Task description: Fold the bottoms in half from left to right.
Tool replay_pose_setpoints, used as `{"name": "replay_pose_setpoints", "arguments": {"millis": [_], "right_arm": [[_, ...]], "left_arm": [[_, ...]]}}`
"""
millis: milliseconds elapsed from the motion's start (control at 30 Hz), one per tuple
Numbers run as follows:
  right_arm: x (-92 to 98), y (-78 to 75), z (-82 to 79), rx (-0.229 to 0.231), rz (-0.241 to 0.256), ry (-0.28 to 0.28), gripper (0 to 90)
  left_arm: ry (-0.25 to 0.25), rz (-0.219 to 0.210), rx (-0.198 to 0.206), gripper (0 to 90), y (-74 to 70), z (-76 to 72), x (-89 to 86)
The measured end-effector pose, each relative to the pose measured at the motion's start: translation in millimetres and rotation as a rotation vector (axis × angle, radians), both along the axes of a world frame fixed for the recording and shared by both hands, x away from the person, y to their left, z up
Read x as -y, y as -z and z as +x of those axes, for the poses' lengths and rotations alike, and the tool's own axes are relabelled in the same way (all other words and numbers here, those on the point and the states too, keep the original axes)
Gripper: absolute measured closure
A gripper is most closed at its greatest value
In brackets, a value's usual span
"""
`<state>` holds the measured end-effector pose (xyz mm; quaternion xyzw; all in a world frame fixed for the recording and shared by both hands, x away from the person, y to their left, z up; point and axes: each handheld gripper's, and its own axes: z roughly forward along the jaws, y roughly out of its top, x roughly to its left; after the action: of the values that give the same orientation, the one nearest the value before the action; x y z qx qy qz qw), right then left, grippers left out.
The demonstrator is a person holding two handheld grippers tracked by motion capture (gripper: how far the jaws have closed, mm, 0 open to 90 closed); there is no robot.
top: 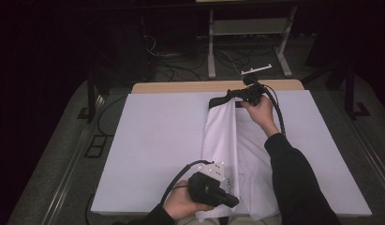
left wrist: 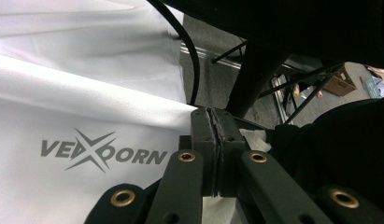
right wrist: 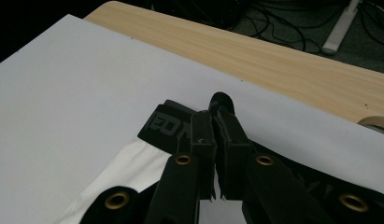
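Nearest, the left gripper (top: 233,202) is clenched on the near hem of the white garment (top: 227,136). Its long axis runs straight away across the table (top: 148,140) to the black waistband (right wrist: 166,123), which the right gripper (top: 231,93) grasps, so both ends are held

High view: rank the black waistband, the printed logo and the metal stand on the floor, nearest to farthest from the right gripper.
From the right gripper:
1. Black waistband, at its fingers, table's far side.
2. Metal stand, on the floor beyond the table.
3. Printed logo, near edge, beside the left gripper.
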<state>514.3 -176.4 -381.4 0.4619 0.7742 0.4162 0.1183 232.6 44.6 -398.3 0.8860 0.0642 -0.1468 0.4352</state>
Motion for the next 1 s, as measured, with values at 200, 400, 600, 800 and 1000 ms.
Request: {"name": "replay_pose_setpoints", "arguments": {"millis": [200, 400, 600, 800, 1000], "right_arm": [[8.4, -2.2, 0.1, -0.001, 0.01, 0.001, 84.8], [18.6, -6.7, -1.0, 0.009, 0.004, -0.009, 84.8], [27.7, -8.1, -0.9, 0.006, -0.001, -0.005, 84.8], [39.5, -8.8, 0.2, -0.001, 0.005, -0.009, 84.8], [50.8, -7.8, 2.0, -0.008, 0.02, -0.006, 84.7]], "left_arm": [[0.011, -0.006, -0.005, 87.5, 0.3, 1.3, 12.4], [0.025, -0.014, -0.005, 87.5, -0.8, 1.5, 25.9], [0.038, -0.021, 0.0, 87.5, 3.3, 2.0, 41.5], [0.051, -0.024, 0.0, 87.5, 5.4, 5.0, 55.2], [0.045, -0.048, 0.008, 87.5, 6.5, 7.0, 65.7]]}}
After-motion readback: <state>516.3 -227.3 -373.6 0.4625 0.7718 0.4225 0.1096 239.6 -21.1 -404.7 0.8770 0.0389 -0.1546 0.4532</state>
